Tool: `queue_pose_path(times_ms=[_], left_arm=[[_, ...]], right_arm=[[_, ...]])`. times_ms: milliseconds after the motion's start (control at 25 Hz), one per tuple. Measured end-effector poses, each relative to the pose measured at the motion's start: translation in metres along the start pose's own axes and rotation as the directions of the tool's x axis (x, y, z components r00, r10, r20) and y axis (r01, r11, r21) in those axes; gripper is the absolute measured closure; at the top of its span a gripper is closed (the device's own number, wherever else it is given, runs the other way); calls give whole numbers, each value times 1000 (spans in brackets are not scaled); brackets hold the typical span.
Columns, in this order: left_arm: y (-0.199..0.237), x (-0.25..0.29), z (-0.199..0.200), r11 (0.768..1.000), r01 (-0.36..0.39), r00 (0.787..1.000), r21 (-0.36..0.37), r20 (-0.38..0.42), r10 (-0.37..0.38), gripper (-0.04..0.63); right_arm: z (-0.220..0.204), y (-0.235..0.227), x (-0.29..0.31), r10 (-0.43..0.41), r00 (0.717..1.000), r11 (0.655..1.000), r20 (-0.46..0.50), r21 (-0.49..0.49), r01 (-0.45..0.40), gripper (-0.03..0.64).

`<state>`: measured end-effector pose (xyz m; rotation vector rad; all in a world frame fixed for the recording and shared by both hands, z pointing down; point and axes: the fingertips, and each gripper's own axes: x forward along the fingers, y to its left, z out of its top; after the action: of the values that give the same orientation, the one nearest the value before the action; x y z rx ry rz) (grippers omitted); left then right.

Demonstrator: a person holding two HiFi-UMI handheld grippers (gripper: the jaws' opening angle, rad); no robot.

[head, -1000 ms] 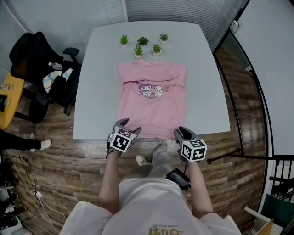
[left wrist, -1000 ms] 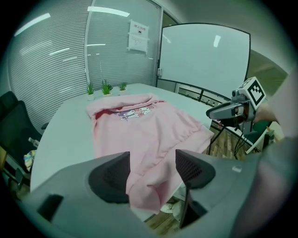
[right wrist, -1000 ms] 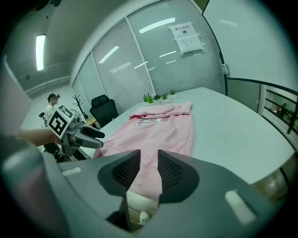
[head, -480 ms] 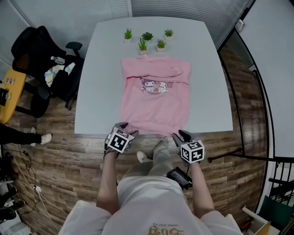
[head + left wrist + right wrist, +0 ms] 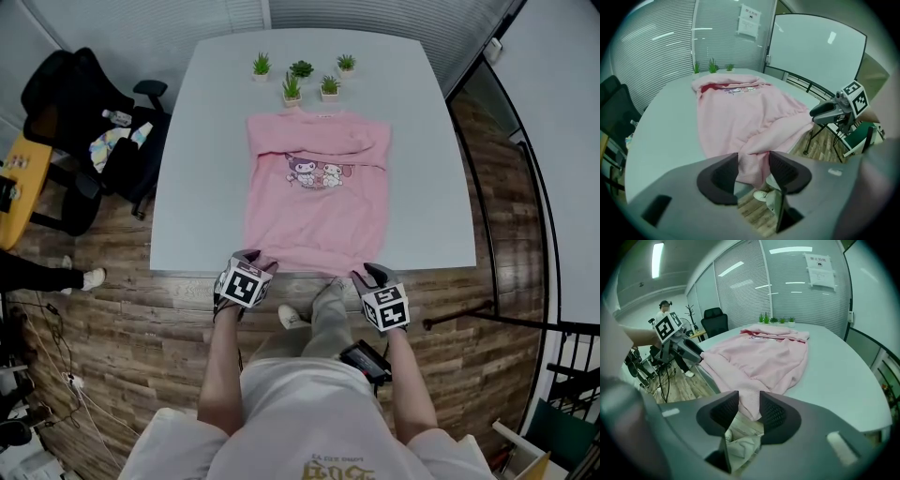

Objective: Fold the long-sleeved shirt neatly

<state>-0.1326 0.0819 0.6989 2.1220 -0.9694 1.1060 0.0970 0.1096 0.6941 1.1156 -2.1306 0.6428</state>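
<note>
A pink long-sleeved shirt point(image 5: 317, 206) with a cartoon print lies flat on the white table point(image 5: 206, 141), its sleeves folded across the chest. The ribbed hem hangs over the near edge. My left gripper point(image 5: 255, 260) is at the hem's left corner. Its jaws have just been closing, and hem cloth point(image 5: 752, 161) stands loosely in the gap of the left gripper point(image 5: 753, 165). My right gripper point(image 5: 367, 275) is at the right corner. Its jaws have just been opening, and the hem point(image 5: 749, 401) sits unpinched between them. The left gripper view also shows the right gripper point(image 5: 824, 109).
Several small potted plants point(image 5: 300, 77) stand at the table's far edge, beyond the collar. A black office chair point(image 5: 84, 122) with things on it stands left of the table. Wood floor and the person's legs lie below the near edge.
Both grippers have come down slightly to the shirt's hem at the table's near edge. The shirt itself has not moved.
</note>
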Motion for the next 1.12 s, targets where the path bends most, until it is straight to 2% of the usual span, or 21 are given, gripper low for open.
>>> queue_pose_path(times_ms=[200,360,480,640,680,760,1120], left_arm=[[5,0,0,1000,-8,1000,-27,12,9,413],[9,2,1,999,-30,1000,-15,9,30,434],[12,1,0,999,-42,999,-11,11,42,468],[11,1,1,1000,-23,1000,-13,5,23,494],[11,1,2,1000,-20,1000,-8,2,20,510],[11,-2,2,1000,-24,1000,14,-4,24,577],[9,-24,14,999,32,999,22,0,-32,577]], right_arm=[[-3,-4,0,-30,999,998,-15,-53,29,469],[-4,-5,3,-35,999,993,-27,-114,32,472],[-3,-6,3,-37,999,991,-31,-132,32,501],[-1,-10,1,-24,999,996,-36,-90,20,584],[0,-10,1,-24,999,997,-35,-80,21,586],[3,-10,-1,-29,999,997,-29,-68,27,589],[33,-21,-27,-28,997,999,68,25,27,591]])
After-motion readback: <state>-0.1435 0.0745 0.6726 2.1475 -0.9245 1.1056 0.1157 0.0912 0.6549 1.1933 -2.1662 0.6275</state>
